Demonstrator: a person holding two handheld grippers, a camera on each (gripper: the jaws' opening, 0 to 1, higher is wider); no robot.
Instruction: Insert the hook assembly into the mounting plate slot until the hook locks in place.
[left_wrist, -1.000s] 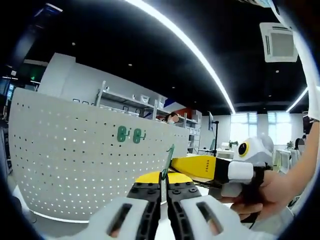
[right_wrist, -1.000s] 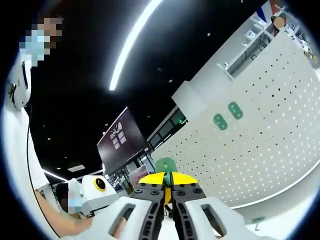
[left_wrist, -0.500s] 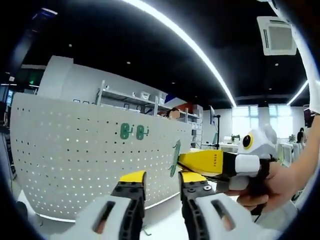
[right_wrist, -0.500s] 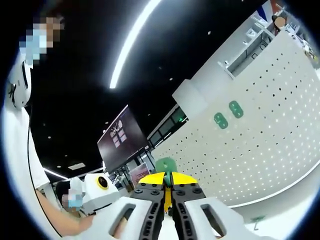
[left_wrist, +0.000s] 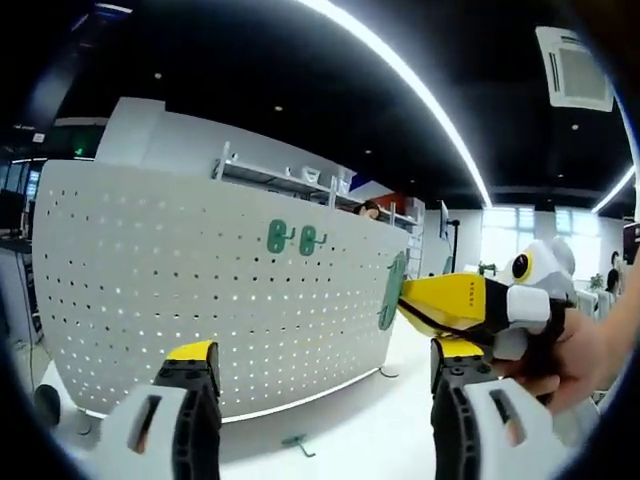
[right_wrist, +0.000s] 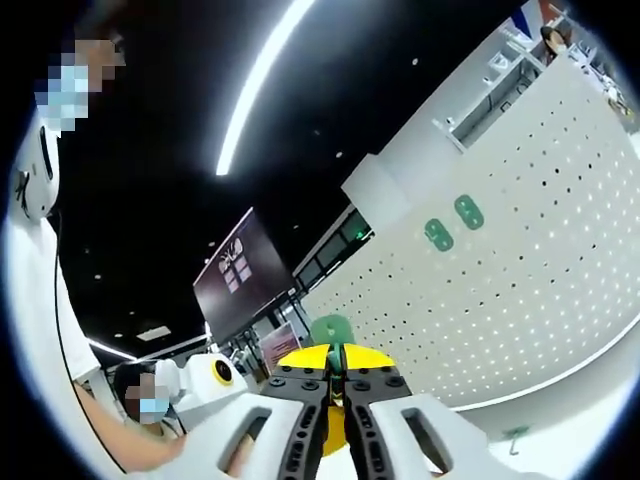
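Note:
The white perforated mounting plate (left_wrist: 200, 300) stands upright ahead, with two green hooks (left_wrist: 292, 239) hanging high on it. My left gripper (left_wrist: 325, 350) is wide open with nothing between its jaws. From the right, my right gripper (left_wrist: 408, 297) comes in shut on a green hook assembly (left_wrist: 392, 290), held in the air a little short of the plate. In the right gripper view, my right gripper (right_wrist: 336, 362) pinches the same green hook assembly (right_wrist: 330, 329), with the mounting plate (right_wrist: 530, 300) and its two green hooks (right_wrist: 452, 223) off to the right.
A loose green hook (left_wrist: 298, 442) lies on the white table in front of the plate, seen also as the loose green hook (right_wrist: 516, 436) in the right gripper view. A person's hand (left_wrist: 580, 355) holds the right gripper. A person in white (right_wrist: 40, 300) stands at the left.
My left gripper has gone from shut on the green hook assembly to wide open, letting it go. The right gripper stays shut on it. The left view has shifted slightly.

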